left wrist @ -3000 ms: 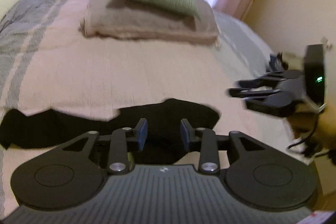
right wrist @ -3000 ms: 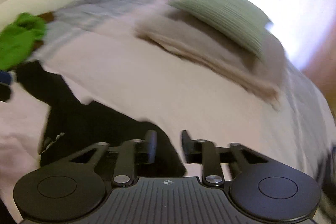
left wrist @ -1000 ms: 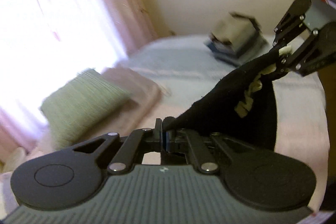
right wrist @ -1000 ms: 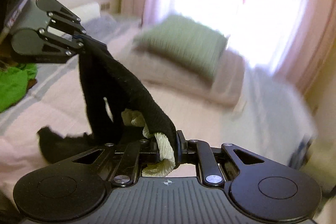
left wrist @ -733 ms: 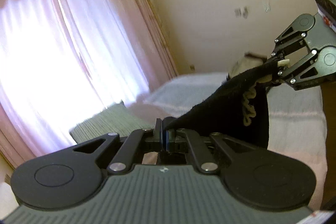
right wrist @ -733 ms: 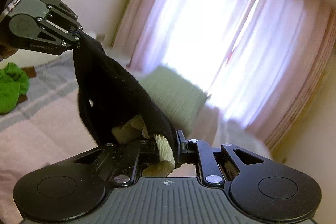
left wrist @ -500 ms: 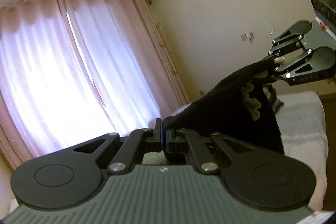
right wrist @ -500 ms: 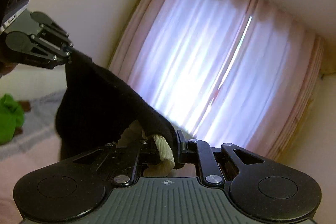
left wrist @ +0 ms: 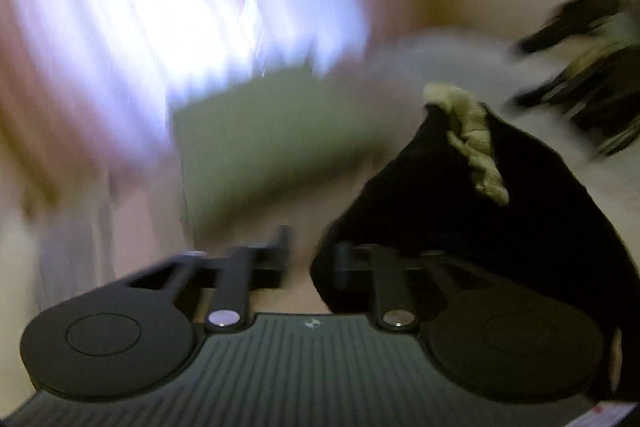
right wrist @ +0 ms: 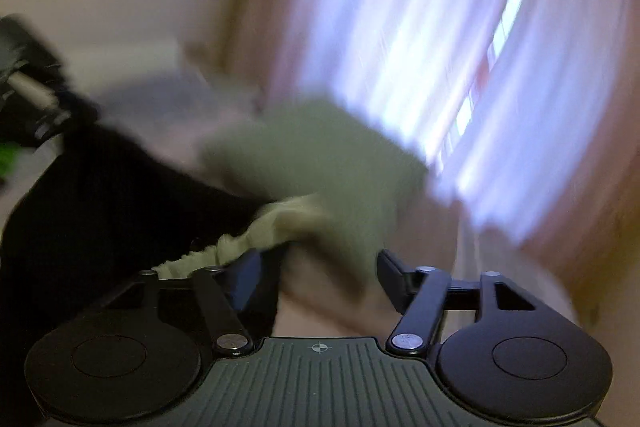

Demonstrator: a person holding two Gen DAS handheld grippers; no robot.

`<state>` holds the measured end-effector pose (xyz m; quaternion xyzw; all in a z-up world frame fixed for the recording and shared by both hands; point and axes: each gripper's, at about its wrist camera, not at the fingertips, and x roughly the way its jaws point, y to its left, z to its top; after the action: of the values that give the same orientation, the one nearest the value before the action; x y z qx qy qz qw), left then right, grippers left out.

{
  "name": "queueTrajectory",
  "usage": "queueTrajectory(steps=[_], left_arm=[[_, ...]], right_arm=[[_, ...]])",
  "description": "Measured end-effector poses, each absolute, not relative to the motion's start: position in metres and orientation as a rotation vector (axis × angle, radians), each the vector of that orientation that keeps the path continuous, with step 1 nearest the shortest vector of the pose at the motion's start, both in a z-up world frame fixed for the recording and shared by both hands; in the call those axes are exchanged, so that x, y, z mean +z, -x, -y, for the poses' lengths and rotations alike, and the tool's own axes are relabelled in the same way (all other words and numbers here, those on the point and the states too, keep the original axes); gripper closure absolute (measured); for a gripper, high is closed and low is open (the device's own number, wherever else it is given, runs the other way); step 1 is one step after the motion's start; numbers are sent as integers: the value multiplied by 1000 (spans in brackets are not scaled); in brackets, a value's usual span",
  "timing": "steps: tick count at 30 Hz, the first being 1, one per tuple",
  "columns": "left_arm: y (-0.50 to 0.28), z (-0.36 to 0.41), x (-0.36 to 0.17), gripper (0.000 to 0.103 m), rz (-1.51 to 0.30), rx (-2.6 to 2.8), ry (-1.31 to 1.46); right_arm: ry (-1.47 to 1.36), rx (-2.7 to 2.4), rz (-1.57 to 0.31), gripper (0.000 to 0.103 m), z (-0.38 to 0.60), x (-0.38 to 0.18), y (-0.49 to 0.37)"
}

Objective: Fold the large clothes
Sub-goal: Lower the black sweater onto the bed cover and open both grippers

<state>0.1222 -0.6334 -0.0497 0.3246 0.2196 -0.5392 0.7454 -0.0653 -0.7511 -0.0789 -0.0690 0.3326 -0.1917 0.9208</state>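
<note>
Both jaws had just been opening. Left gripper [left wrist: 310,255] and right gripper [right wrist: 320,265] stood apart, gripping nothing; black fleece-lined garment [left wrist: 480,195] apparently dropping toward bed, beside green cushion [left wrist: 272,139], probably released to spread flat.

Left gripper [left wrist: 310,255]: black, 2 flat fingers [left wrist: 282,247] on linkage bars, 2 silver pivot screws, 2 round black discs, ribbed grey housing with small white emblem. Right gripper [right wrist: 320,269]: same build, crosshair mark, blue-tinted pads.
</note>
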Motion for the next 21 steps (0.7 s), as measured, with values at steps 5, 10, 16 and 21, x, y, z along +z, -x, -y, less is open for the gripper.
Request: queueTrajectory(steps=[5, 10, 16, 21], left_arm=[[-145, 617, -178, 79, -764, -989, -661], [-123, 557, -254, 74, -914, -979, -715], [-92, 480, -324, 62, -1067, -970, -728], [-75, 429, -349, 62, -1200, -1003, -592]], right_arm=[[-93, -366, -846, 41, 751, -195, 109], [-260, -403, -1008, 39, 736, -270, 153], [-402, -447, -1108, 36, 701, -313, 189], [-471, -519, -1073, 48, 690, -327, 210]])
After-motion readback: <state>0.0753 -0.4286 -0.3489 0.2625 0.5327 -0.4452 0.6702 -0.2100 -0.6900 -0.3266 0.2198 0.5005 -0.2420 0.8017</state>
